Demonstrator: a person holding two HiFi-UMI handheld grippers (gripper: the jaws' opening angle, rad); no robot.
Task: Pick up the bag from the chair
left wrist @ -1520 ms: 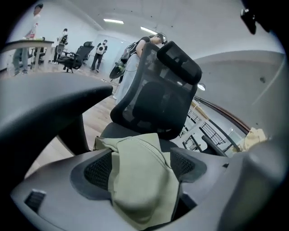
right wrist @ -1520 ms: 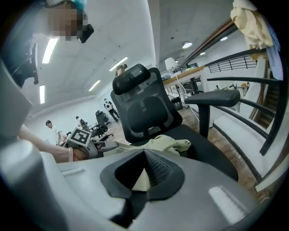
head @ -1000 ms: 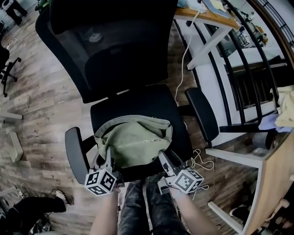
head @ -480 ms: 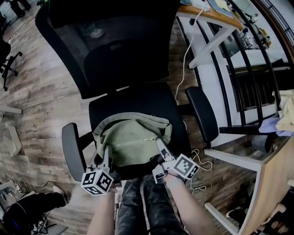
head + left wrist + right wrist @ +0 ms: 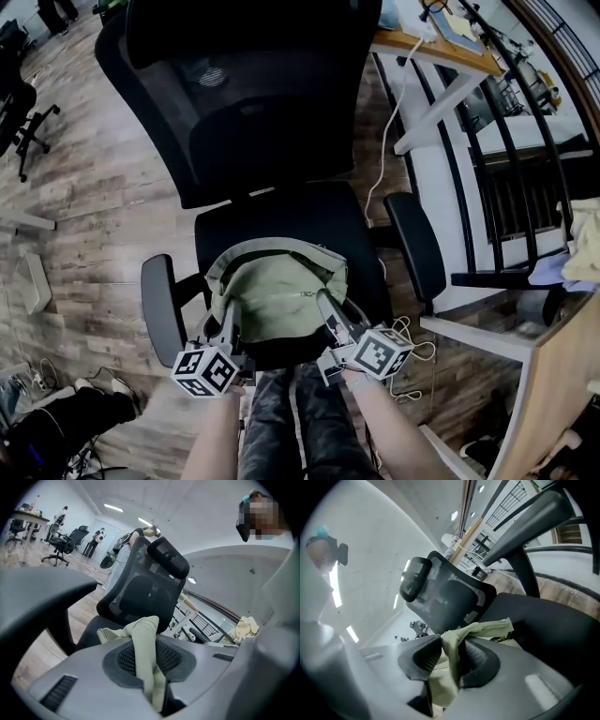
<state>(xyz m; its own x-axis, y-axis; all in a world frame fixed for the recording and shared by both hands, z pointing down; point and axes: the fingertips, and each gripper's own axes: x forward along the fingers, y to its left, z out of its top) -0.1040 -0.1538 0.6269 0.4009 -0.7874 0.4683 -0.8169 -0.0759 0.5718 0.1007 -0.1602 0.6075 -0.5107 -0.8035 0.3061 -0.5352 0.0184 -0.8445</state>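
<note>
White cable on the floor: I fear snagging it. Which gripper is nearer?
Right. The right gripper, shut on the bag's right edge, sits just beside the cable loops. The left gripper grips the left edge, with the whole bag between.

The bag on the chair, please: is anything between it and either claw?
Nothing visible does: the left claw and the right claw are each shut directly on the green fabric of the bag.

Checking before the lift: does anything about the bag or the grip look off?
Nothing stands out. The green bag sits on the chair seat, and the left gripper and right gripper each pinch a fold of its fabric at the near edge.
</note>
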